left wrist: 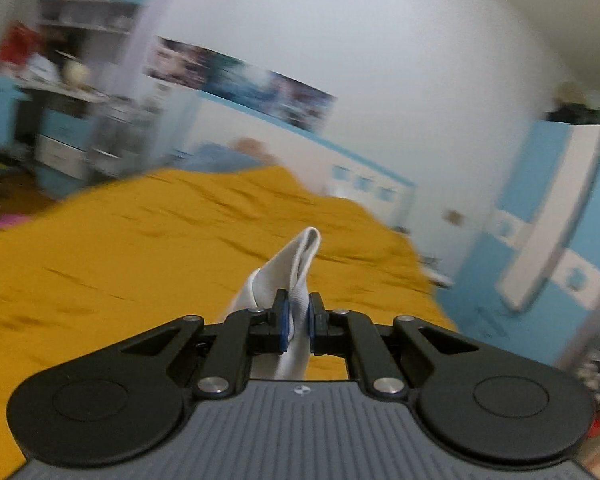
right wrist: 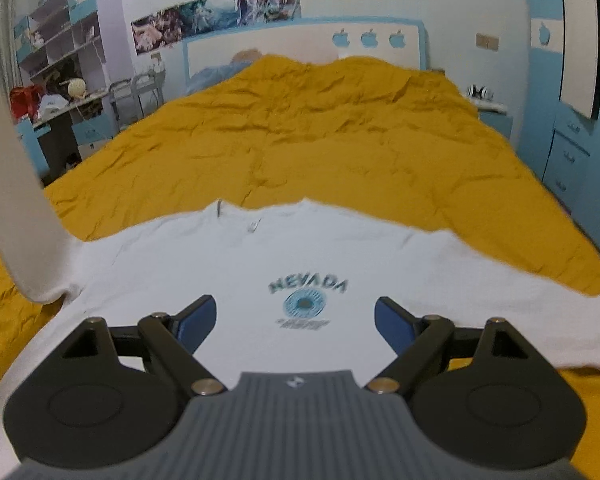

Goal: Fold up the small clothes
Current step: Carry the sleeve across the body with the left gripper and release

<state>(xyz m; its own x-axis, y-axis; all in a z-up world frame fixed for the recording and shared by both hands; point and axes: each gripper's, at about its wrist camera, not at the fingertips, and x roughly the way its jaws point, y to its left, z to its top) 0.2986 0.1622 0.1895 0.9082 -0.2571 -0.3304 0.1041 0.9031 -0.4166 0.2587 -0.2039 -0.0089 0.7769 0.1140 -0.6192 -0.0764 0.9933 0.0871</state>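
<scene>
A white T-shirt (right wrist: pixel 260 248) with a blue "NEVADA" print lies front up on the mustard-yellow bedspread (right wrist: pixel 300 128). My right gripper (right wrist: pixel 295 322) is open and empty, just above the shirt's chest print. My left gripper (left wrist: pixel 298 322) is shut on a fold of the white shirt (left wrist: pixel 296 264), held up above the bed. In the right wrist view the lifted left sleeve (right wrist: pixel 16 200) rises out of frame at the left edge. The right sleeve (right wrist: pixel 540 320) lies spread flat.
The bed's white and blue headboard (right wrist: pixel 300 44) stands at the far end with a pillow (right wrist: pixel 220 70). A desk and shelves (right wrist: pixel 60 80) stand at the left. A blue wardrobe (right wrist: pixel 572 100) and a nightstand (right wrist: pixel 494 114) stand at the right.
</scene>
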